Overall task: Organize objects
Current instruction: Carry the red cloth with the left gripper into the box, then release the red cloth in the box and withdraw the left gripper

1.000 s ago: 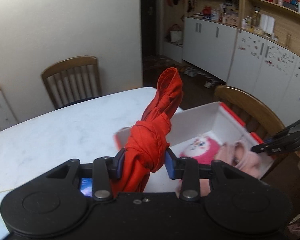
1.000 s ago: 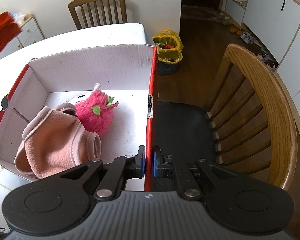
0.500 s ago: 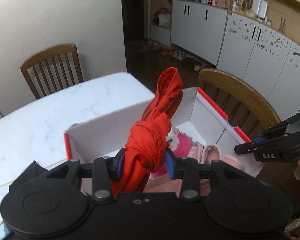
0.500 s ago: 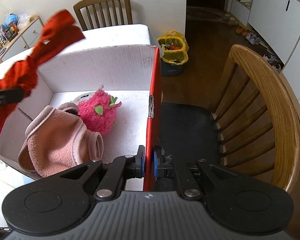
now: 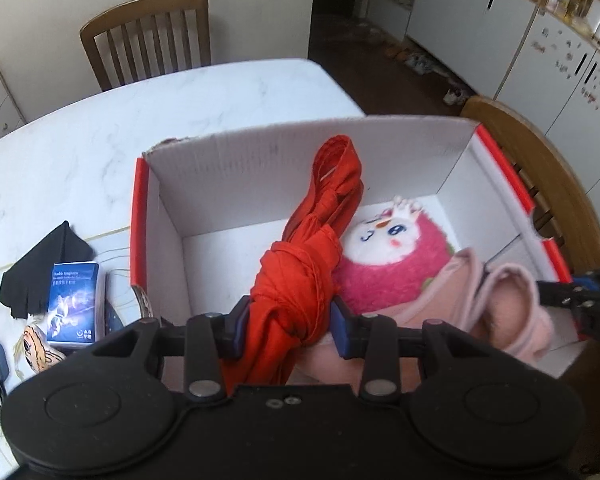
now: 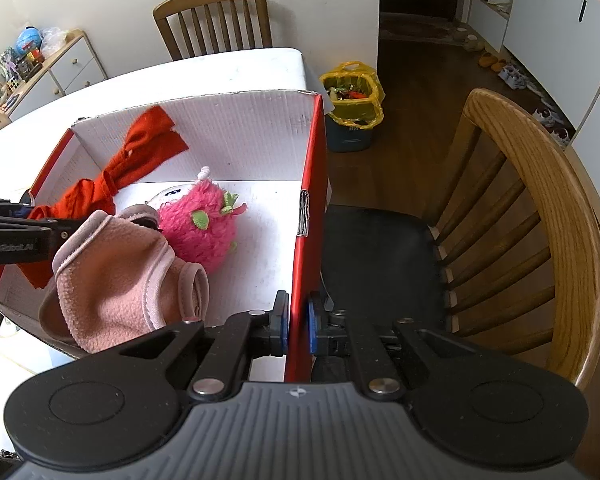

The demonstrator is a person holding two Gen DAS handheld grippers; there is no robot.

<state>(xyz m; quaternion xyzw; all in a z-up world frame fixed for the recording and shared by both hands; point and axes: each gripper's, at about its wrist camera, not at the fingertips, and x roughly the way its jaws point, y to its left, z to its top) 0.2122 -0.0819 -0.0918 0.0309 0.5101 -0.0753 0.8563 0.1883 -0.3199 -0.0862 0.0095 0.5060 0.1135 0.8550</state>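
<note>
Since a second ago the left gripper (image 5: pixel 288 324) has carried the red cloth (image 5: pixel 300 280) from above the table (image 5: pixel 180 112) to over the box (image 5: pixel 300 148), so the knotted bundle now hangs inside the box walls rather than clear of them. Its fingers are closed partway, clamping the cloth at the knot; the loose end points toward the box's far wall, and more cloth trails back under the gripper body. Just beside the cloth, inside the box, lies a pink plush toy (image 5: pixel 392 264), with a pink fleece garment (image 5: pixel 500 304) against it on the near side, partly covering it.

The right gripper (image 6: pixel 298 324) has not shifted: its jaws are pinched nearly shut on the box's red side wall (image 6: pixel 310 200), holding the box steady at the table edge next to a wooden chair (image 6: pixel 540 220). From this view the cloth (image 6: pixel 112 184) is seen over the box's far left corner, held above the floor of the box.

Outside the box's left wall, on the table, sit a blue booklet (image 5: pixel 74 304) and a black cloth (image 5: pixel 40 272).

The step in hand appears to be dropping the red cloth into the box. Next, the left gripper likely needs to lower slightly toward the bare floor left of the plush, then open so the cloth falls free, while the right keeps its grip on the wall.
</note>
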